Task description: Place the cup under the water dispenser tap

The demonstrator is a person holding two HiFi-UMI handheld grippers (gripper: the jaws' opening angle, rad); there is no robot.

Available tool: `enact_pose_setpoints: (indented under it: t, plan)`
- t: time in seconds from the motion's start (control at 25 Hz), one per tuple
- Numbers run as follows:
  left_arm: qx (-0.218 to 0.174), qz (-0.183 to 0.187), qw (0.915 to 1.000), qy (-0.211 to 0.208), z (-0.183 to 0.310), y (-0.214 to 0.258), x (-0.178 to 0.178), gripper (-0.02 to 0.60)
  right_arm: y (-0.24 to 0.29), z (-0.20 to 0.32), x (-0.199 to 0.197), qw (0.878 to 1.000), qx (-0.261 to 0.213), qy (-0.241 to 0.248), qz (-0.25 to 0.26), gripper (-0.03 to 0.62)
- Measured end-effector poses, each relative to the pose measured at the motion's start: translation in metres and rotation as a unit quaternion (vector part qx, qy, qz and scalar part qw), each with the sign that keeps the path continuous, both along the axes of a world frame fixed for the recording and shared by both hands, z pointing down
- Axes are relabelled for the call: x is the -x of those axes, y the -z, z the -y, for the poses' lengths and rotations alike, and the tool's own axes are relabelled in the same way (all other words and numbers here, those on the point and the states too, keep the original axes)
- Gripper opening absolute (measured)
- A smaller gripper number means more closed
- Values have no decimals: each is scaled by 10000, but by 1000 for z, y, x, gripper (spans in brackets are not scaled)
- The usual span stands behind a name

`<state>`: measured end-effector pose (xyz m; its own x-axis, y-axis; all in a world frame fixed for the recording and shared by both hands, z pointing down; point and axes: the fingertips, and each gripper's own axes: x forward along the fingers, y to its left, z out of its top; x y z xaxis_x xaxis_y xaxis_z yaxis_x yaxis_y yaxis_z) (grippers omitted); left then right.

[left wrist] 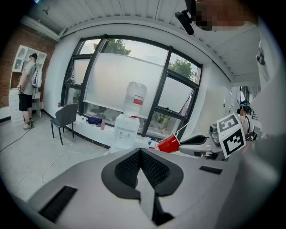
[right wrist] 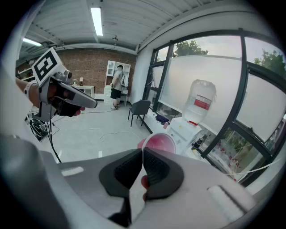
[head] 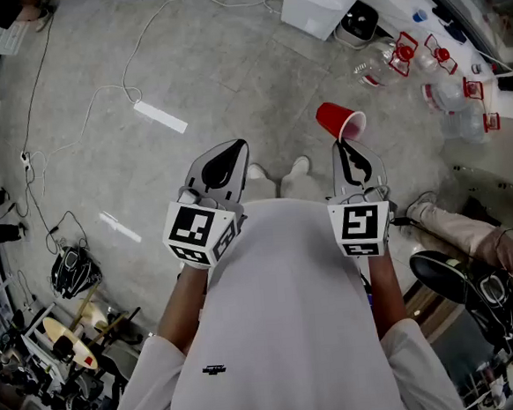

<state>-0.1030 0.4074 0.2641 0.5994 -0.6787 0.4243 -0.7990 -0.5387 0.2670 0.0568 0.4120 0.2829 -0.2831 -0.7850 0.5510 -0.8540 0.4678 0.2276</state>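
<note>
grey floor (head: 229, 78) below; right gripper (right wrist: 142, 153) pinches red cup (right wrist: 159, 143) rim, left gripper (left wrist: 140, 153) apparently closed, empty.

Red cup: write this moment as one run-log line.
right gripper: shut on red cup rim | left gripper: shut, empty | water dispenser: ahead, cup not under tap

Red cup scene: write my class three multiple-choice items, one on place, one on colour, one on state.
1. Where is the red cup? A in the left tool; B in the right tool; C atop the water dispenser.
2. The water dispenser's body is: A white; B black; C green.
3. The left tool is: A gripping the cup; B wide open; C shut, empty.
Answers: B, the right tool clamps the cup's rim; A, the cabinet shows white; C, its jaws meet with nothing between.
</note>
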Motion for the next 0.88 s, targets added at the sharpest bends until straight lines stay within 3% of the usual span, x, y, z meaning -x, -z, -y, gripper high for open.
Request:
enact_pose_setpoints:
  t: [0.4,0.88]
  plan:
    - [-134,146,9998,88,-13,20,-53,0,29,-13,-52,9992,-271,10,305,23]
    - [-234,245,9993,140,-11,14,-122,0,25,-10,-126,9979,-302,-11,569,22]
